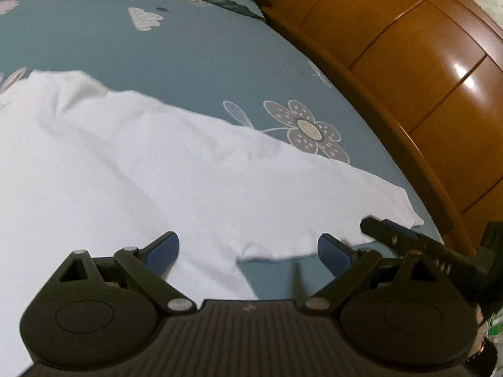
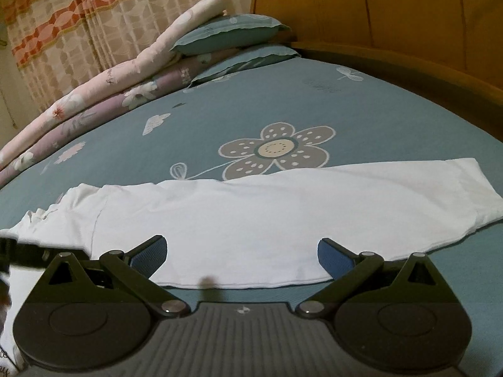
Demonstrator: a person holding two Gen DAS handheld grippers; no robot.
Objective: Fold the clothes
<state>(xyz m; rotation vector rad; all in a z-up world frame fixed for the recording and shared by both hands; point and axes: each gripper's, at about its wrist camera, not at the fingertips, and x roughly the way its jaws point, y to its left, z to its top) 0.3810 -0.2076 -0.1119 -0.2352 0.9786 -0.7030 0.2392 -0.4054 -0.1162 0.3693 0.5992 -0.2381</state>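
White T-shirt (image 2: 251, 216) lies spread flat on a teal bedsheet (image 2: 393, 119) printed with a large grey flower (image 2: 276, 152), small butterflies and leaves. In the right wrist view the shirt stretches side to side across the bed, one short sleeve (image 2: 465, 194) ending near the right edge and the other end reaching the left edge; its near hem sits just in front of the right gripper (image 2: 242, 256). That gripper's jaws are spread wide, blue pads facing each other, with nothing between them but the shirt's hem lying below. Folded quilts (image 2: 103, 94) and two teal pillows (image 2: 232, 36) are stacked at the far side of the bed, with a patterned curtain (image 2: 78, 15) behind.

In the left wrist view the left gripper (image 1: 248, 249) also hangs over the shirt's near edge, jaws wide apart and gripping nothing; a sleeve tip lies to the right, close to part of the other gripper. A glossy wooden headboard (image 1: 424, 62) curves along the bed's right side.
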